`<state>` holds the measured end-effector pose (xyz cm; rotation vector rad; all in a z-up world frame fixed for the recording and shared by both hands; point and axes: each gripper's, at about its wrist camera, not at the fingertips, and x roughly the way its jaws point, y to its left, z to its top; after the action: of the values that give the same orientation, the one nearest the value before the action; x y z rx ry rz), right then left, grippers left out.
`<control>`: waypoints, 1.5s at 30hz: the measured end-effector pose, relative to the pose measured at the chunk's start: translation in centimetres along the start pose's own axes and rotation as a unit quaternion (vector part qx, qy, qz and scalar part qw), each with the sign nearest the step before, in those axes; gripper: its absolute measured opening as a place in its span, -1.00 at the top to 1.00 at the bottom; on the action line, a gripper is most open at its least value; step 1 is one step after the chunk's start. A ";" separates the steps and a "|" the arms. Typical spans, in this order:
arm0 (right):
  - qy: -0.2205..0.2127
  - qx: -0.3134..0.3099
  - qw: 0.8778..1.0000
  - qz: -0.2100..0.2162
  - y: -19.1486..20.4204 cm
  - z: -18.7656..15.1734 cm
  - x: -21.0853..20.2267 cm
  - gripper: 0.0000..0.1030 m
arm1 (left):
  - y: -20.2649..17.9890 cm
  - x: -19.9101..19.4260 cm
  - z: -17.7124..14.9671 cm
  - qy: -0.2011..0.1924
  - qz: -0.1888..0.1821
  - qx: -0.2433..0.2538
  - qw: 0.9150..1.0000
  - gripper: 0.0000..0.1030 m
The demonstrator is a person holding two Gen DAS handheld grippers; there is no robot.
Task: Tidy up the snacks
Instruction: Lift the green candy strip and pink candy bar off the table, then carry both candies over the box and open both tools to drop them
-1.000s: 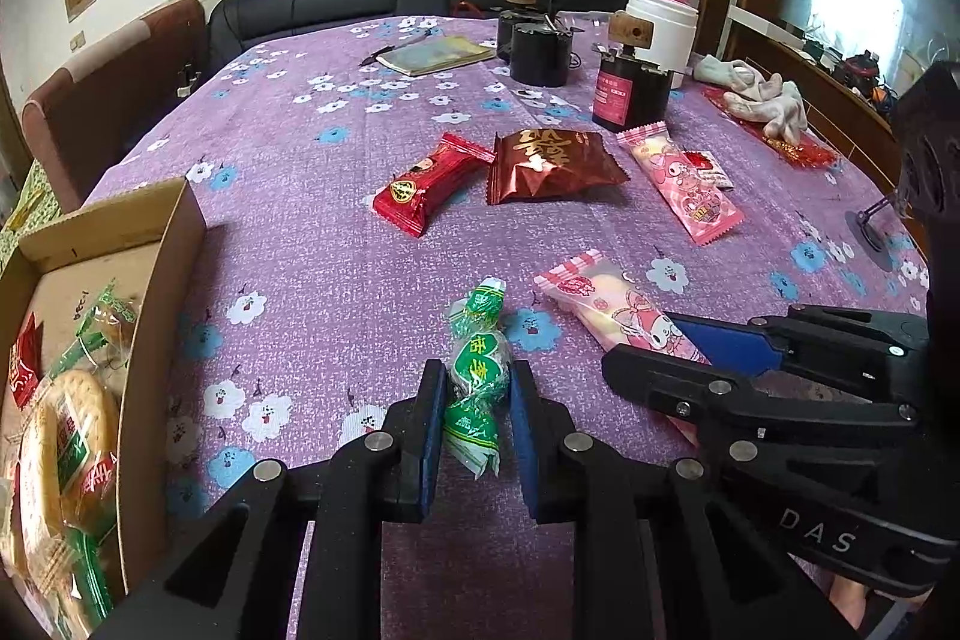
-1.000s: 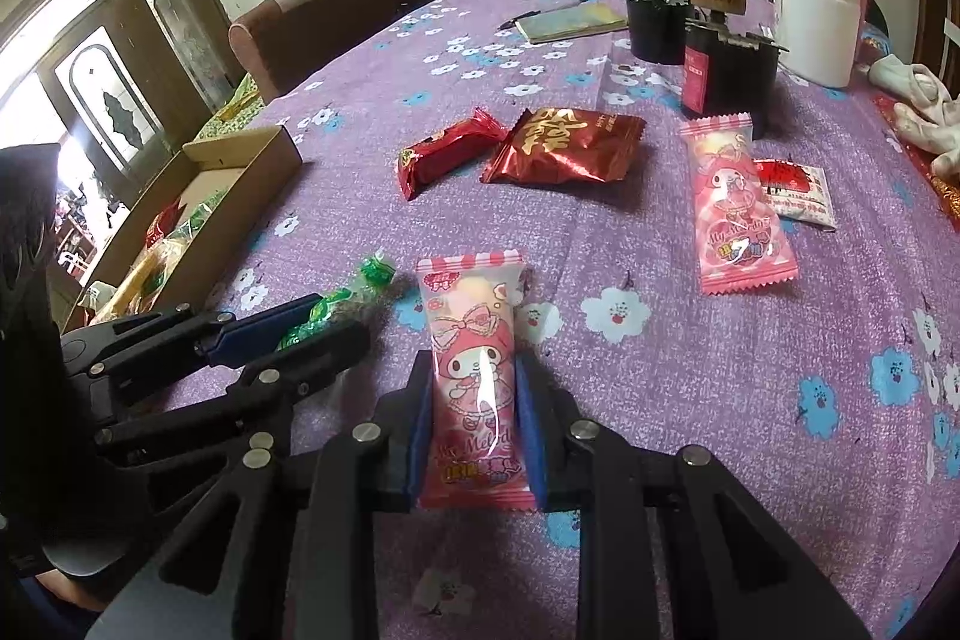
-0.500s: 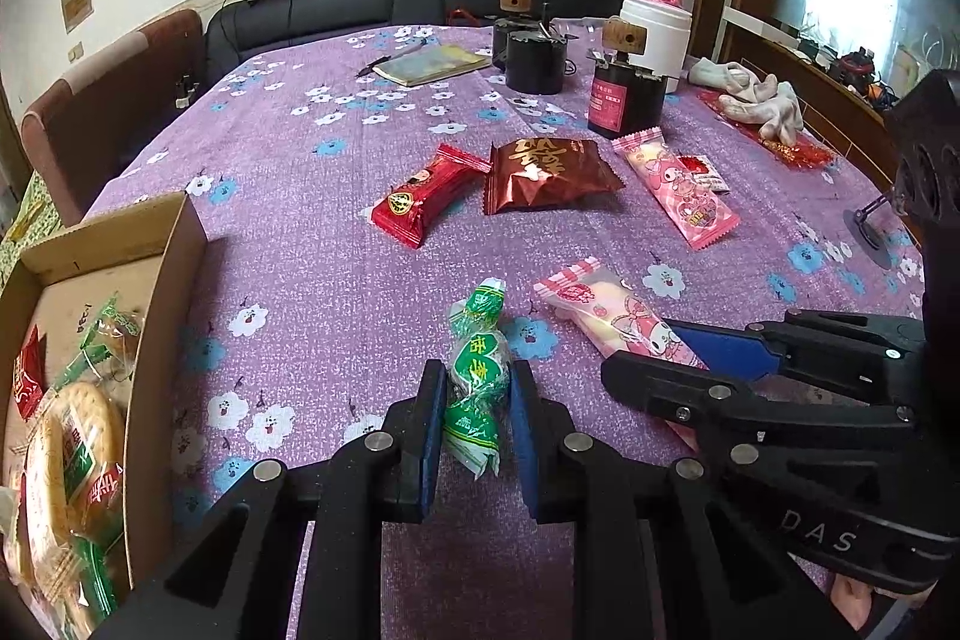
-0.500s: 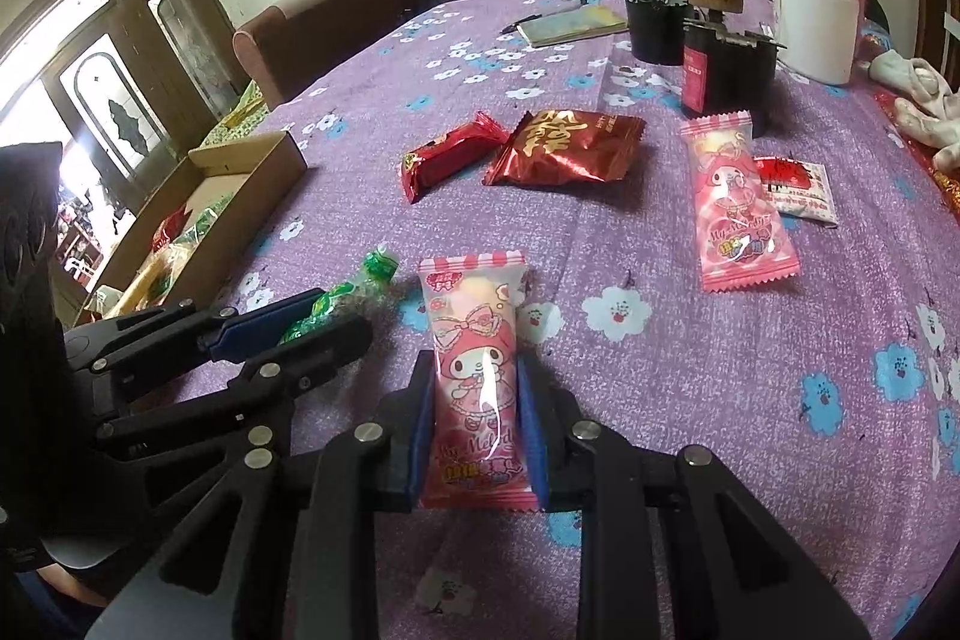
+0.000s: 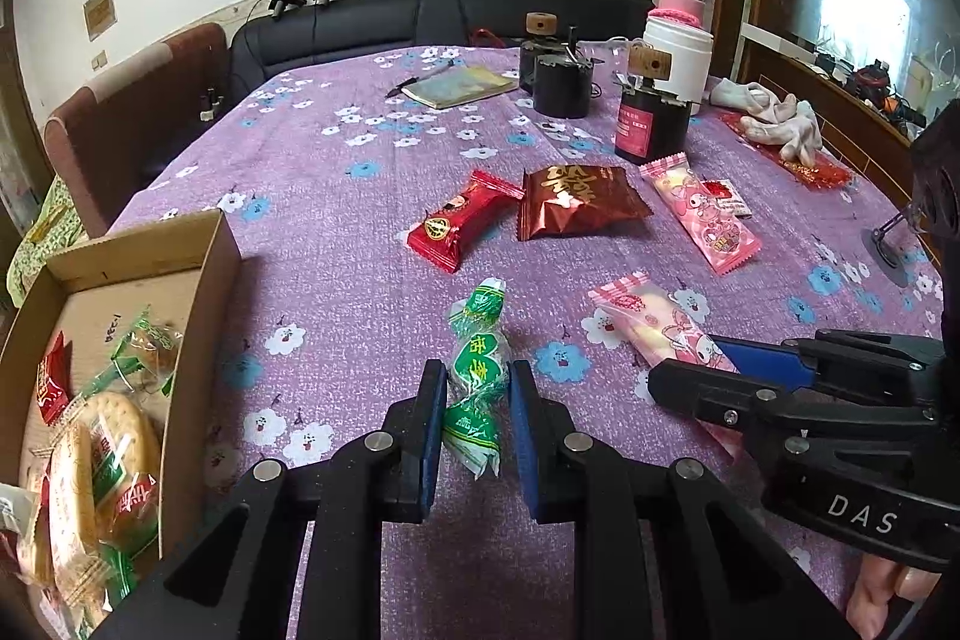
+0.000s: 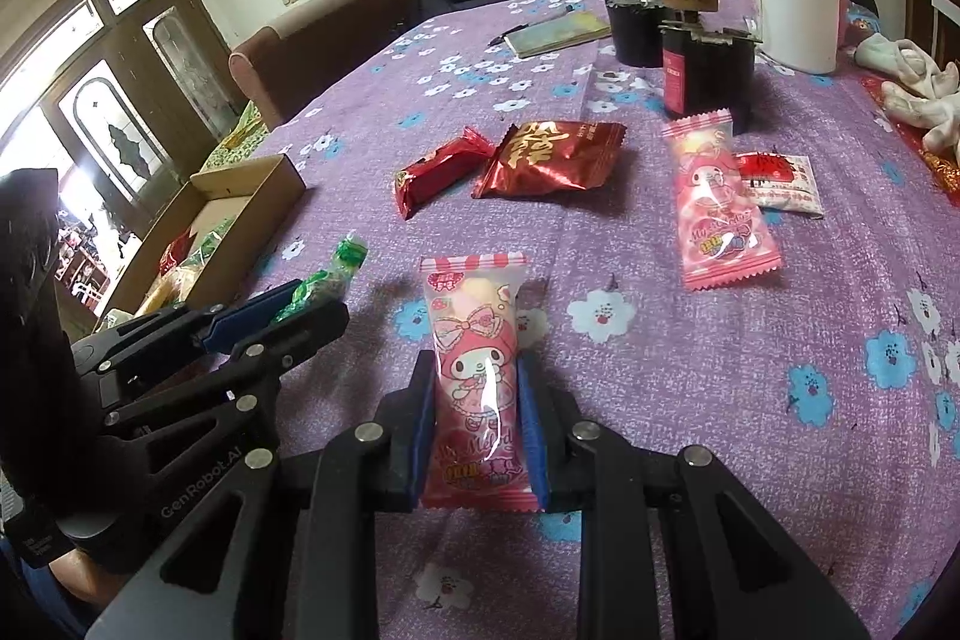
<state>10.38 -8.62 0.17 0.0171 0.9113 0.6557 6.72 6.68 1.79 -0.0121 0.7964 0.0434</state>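
My left gripper (image 5: pixel 478 388) is shut on a green twist-wrapped candy (image 5: pixel 477 370) and holds it just above the purple flowered tablecloth (image 5: pixel 336 244). My right gripper (image 6: pixel 477 388) is shut on a pink My Melody snack pack (image 6: pixel 477 358). In the left wrist view that gripper shows at the right (image 5: pixel 708 376), beside the pink pack (image 5: pixel 654 322). A cardboard box (image 5: pixel 204 280) with several snacks in it stands at the table's left edge. A red candy bar (image 5: pixel 459 220), a dark red bag (image 5: pixel 576 202) and a second pink pack (image 5: pixel 702 214) lie further back.
A small white and red sachet (image 6: pixel 777 184) lies beside the second pink pack. Black jars (image 5: pixel 651 124), a white container (image 5: pixel 678 52), a notebook (image 5: pixel 465 85) and white gloves (image 5: pixel 774 118) stand at the far side. Brown chairs (image 5: pixel 132 112) and a black sofa (image 5: pixel 372 22) border the table.
Both grippers have risen slightly and drawn back with their snacks still held. The view of the box has shifted a little to the right.
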 end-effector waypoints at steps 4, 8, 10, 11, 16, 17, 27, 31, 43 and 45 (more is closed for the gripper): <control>-0.002 -0.002 1.000 -0.002 0.1 0.0 -0.1 0.53 | -0.1 -0.2 0.0 -0.005 0.003 0.002 1.000 0.59; -0.004 -0.002 1.000 -0.004 0.1 0.0 -0.2 0.53 | -0.1 -0.4 -0.1 -0.010 0.006 0.005 1.000 0.59; -0.003 -0.002 1.000 -0.005 0.1 0.0 -0.1 0.53 | -0.1 -0.5 -0.1 -0.011 0.006 0.006 1.000 0.59; -0.003 -0.002 1.000 -0.004 0.1 0.0 -0.1 0.53 | -0.2 -0.5 -0.1 -0.012 0.008 0.007 1.000 0.59; -0.007 -0.003 1.000 -0.005 0.0 0.0 -0.2 0.53 | -0.1 -0.8 -0.1 -0.018 0.010 0.008 1.000 0.59; -0.008 -0.002 1.000 -0.006 0.0 0.0 -0.3 0.53 | -0.1 -0.8 -0.1 -0.018 0.010 0.007 1.000 0.59; -0.010 -0.002 1.000 -0.003 0.1 0.1 -0.4 0.53 | -0.3 -1.1 -0.1 -0.028 0.017 0.013 0.999 0.58; -0.013 -0.002 1.000 -0.003 0.2 0.1 -0.5 0.53 | -0.3 -1.3 -0.1 -0.031 0.019 0.014 0.999 0.58; -0.025 0.007 1.000 -0.010 -0.3 0.2 -0.8 0.53 | -0.2 -1.9 0.0 -0.053 0.026 0.013 0.998 0.58; -0.028 0.008 0.999 -0.014 -0.5 0.1 -0.7 0.53 | -0.1 -2.4 0.2 -0.066 0.026 0.007 0.997 0.58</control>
<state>10.44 -9.37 0.62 0.0369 0.8606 0.6188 5.24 6.51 3.64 0.0248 0.6657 0.0878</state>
